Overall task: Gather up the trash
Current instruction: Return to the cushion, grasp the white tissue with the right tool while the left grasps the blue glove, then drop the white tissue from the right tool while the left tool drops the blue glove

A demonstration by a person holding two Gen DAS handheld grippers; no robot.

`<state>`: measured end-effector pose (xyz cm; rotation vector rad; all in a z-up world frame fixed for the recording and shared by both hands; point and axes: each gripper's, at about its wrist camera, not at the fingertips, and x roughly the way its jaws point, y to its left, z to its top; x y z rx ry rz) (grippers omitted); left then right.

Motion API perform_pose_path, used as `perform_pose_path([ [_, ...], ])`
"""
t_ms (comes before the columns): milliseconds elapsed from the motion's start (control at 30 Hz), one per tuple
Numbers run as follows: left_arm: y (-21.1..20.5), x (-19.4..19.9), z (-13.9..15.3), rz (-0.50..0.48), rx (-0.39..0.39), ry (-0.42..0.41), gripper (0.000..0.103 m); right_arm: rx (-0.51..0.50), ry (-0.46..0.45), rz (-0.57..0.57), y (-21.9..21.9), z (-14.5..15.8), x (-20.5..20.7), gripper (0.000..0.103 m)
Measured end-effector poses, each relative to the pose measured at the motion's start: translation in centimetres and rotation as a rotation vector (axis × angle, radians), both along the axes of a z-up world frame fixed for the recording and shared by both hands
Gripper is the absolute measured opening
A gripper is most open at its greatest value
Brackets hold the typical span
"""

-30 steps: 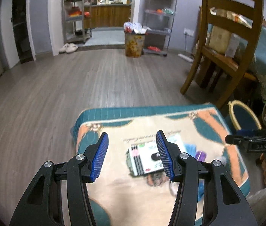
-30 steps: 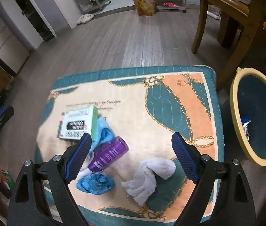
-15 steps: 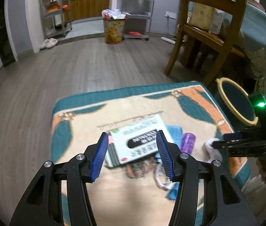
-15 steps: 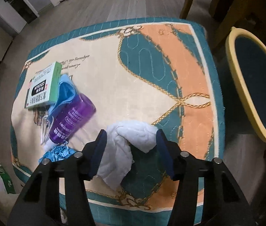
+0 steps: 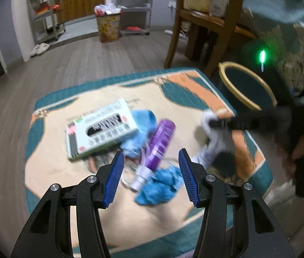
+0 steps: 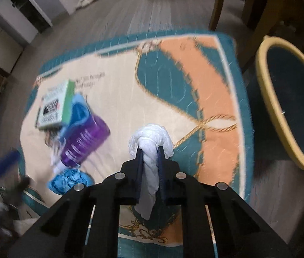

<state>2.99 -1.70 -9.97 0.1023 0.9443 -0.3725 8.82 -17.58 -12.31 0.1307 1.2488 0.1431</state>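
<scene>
- Right gripper (image 6: 149, 150) has just been closing; its jaws now pinch the white crumpled tissue (image 6: 152, 137) over the patterned mat (image 6: 216, 68).
- Left gripper (image 5: 151, 163) hangs parted, empty, above the purple bottle (image 5: 159, 144) and blue wad (image 5: 160, 185).
- Beyond: yellow-rimmed bin (image 6: 289, 99) beside the mat's edge.

My right gripper (image 6: 149, 150) points steeply down, its jaws just closed tight on something. My left gripper (image 5: 151, 167) angles down, jaws half apart and gripping nothing.

Dim indoor light, motion blur across both views, fisheye bending with dark corners, bright green lamp glare (image 5: 262, 56)
</scene>
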Motion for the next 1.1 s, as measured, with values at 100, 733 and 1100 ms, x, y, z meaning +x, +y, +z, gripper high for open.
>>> perform_pose_path([
  [100, -0.7, -0.4, -1.6, 0.027, -0.029, 0.056, 0.054, 0.038, -0.026, -0.035, -1.2, 1.6, -0.7, 0.012],
  [733, -5.3, 0.8, 3.0, -0.07, 0.022, -0.028, 0.027, 0.107, -0.307, -0.102, -10.2, 13.6, -2.5, 0.012],
  [1100, -11.0, 5.2, 16.0, -0.209, -0.066, -0.274, 0.028, -0.023, -0.494, -0.174, -20.7, 20.5, -3.7, 0.012],
])
